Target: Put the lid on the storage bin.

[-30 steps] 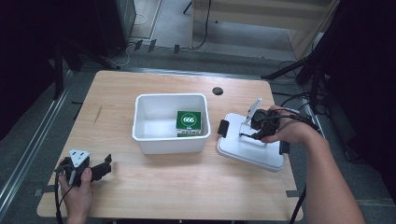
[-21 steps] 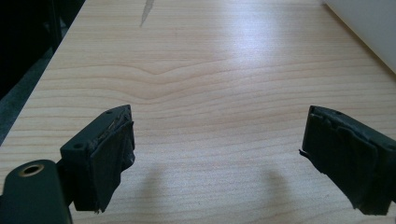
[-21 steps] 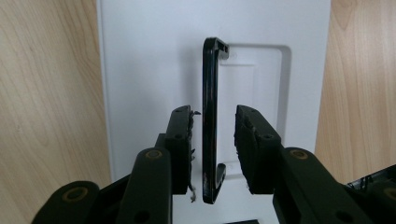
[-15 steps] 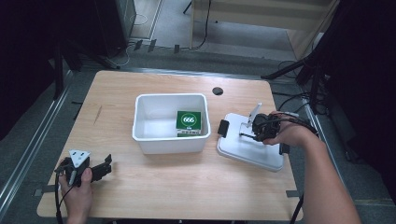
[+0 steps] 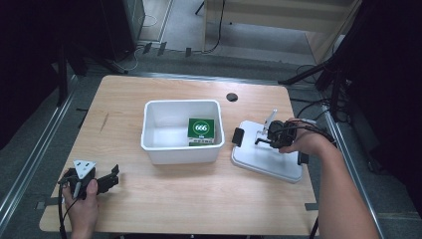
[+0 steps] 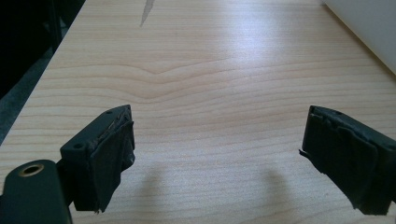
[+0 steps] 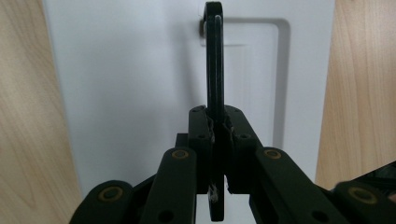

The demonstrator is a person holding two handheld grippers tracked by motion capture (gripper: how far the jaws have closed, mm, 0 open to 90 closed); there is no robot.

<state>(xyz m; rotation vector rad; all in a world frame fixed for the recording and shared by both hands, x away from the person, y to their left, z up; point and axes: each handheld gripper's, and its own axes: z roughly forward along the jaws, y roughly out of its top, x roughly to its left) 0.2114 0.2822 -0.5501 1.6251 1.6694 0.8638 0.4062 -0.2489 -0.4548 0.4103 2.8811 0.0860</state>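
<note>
Because the right tongs (image 7: 217, 128), which have just been closing, pinch only the thin black handle (image 7: 214, 60) of the white plastic lid (image 5: 266, 157) lying on the wooden surface (image 5: 164, 199), the lid could swing or slip when lifted; the left tongs (image 6: 233, 154) rest wide apart and hold nothing.

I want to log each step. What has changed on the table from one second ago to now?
The right gripper sank a little onto the white lid and its jaws have just been closing; they now pinch the lid's black handle. The left gripper, white bin and green box stayed put.
</note>
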